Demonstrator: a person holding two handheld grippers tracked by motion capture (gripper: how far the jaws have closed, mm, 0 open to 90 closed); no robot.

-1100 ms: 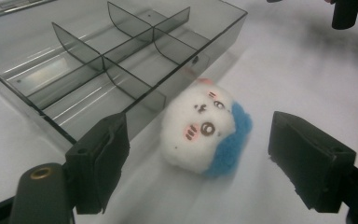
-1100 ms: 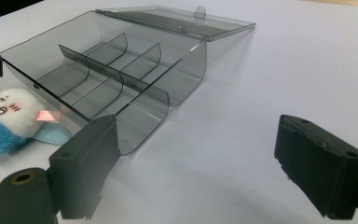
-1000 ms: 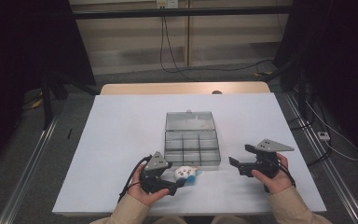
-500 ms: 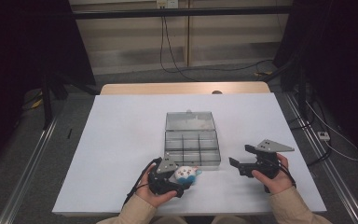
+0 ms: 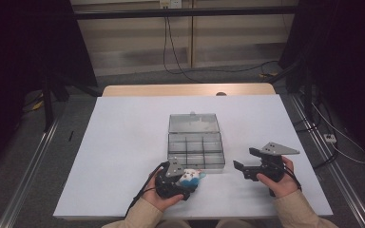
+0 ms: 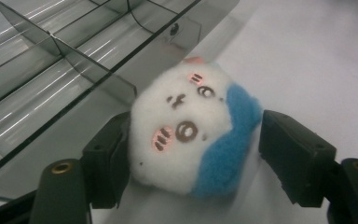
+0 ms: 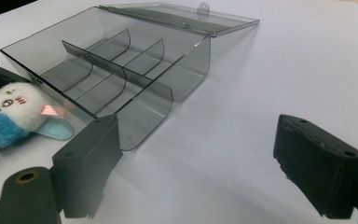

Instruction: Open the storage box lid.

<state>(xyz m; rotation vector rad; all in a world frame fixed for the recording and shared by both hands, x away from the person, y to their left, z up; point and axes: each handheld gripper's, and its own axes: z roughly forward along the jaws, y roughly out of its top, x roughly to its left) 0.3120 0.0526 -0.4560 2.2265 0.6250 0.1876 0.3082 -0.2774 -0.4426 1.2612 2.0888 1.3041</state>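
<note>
A white plush toy (image 6: 186, 121) with a blue patch and a drawn face lies on the white table, just in front of a clear grey compartment box (image 5: 196, 165). My left gripper (image 6: 196, 144) has the toy between its jaws. They have just been closing. One pad rests against the white side, the other barely meets the blue side, and the toy is not squeezed. In the high view the toy (image 5: 191, 175) lies at the left gripper (image 5: 193, 183), near the table's front edge. My right gripper (image 5: 242, 159) stands open and holds nothing, to the right of the box.
The box's lid (image 5: 193, 122) lies folded back flat behind it, and its divided cells (image 7: 116, 70) hold nothing. The toy (image 7: 14, 112) lies beside the box's near corner. The white table sheet (image 5: 123, 142) stretches wide to the left and back.
The left gripper has shifted right and a little forward, bringing its jaws around the plush toy, and the jaws have narrowed. The right gripper has stayed still.
</note>
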